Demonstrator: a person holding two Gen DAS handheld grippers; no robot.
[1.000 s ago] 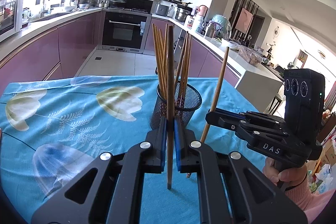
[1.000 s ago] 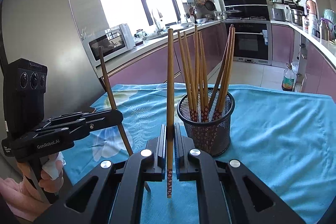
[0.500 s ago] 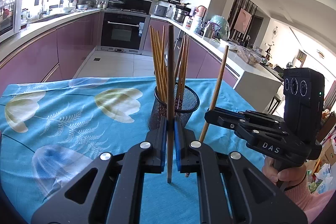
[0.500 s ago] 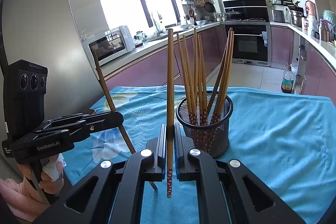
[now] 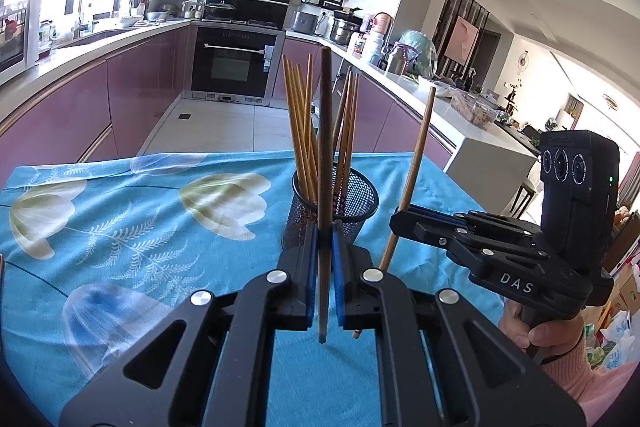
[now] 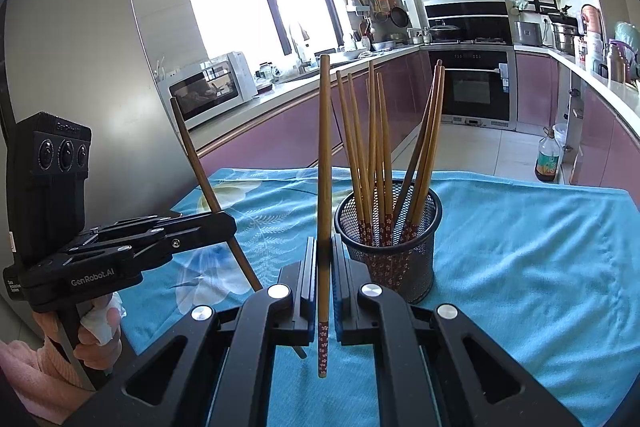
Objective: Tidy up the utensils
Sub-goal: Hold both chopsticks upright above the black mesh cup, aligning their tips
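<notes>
Two tools, left tool and right tool, each clamped on one chopstick; roughly eight more stand in one mesh holder.

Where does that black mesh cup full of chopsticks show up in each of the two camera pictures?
Left wrist view: the mesh cup stands at centre, just behind the tongs.
Right wrist view: the mesh cup stands right of centre, beside the tongs.
Shared landmark: the built-in oven at the far end of the kitchen.
</notes>
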